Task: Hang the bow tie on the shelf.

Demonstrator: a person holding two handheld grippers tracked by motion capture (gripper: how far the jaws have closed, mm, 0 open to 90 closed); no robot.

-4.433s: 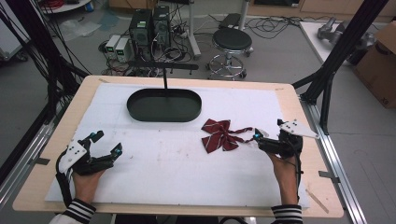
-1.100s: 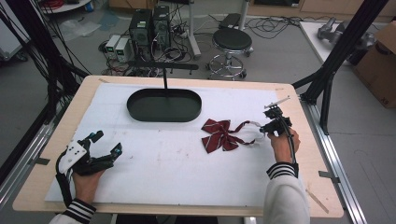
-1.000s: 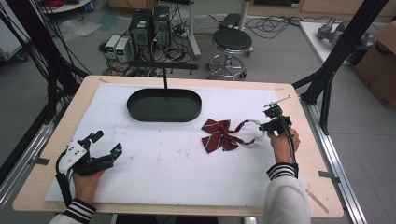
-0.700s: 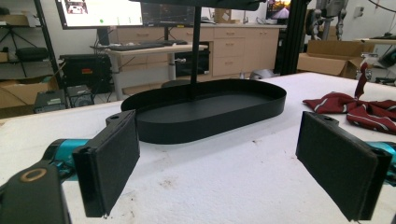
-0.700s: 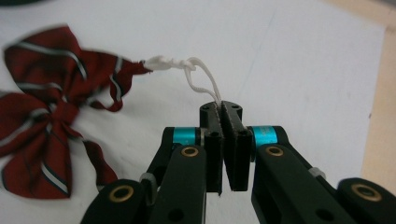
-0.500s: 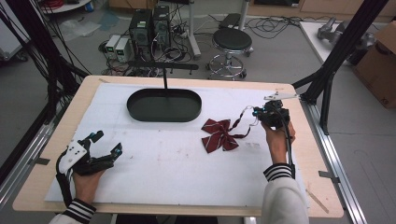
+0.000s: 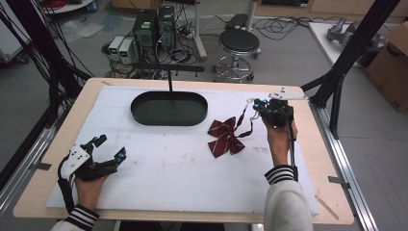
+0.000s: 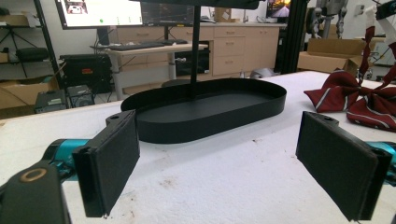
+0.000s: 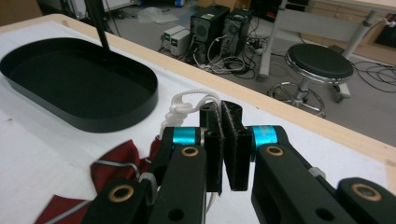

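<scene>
At the table's far right edge, my right gripper [image 7: 260,103] is clamped on the white elastic cord [image 9: 189,103] of the maroon striped bow tie [image 7: 226,137], which lies on the white mat just right of the black oval tray [image 7: 169,109]. My left gripper [image 7: 109,148] rests near the left edge, jaws spread wide and empty. The thin cord could slip from my pads, or stretch and snap the bow sideways as I lift.

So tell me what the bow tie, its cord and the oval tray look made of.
Bow tie: woven fabric, dark red with thin pale stripes; it lies in soft folds. Cord: white braided elastic or string, knotted, pinched in the right tool. Oval tray: matte black, thin stiff wall; painted metal or plastic, can't tell which.
</scene>
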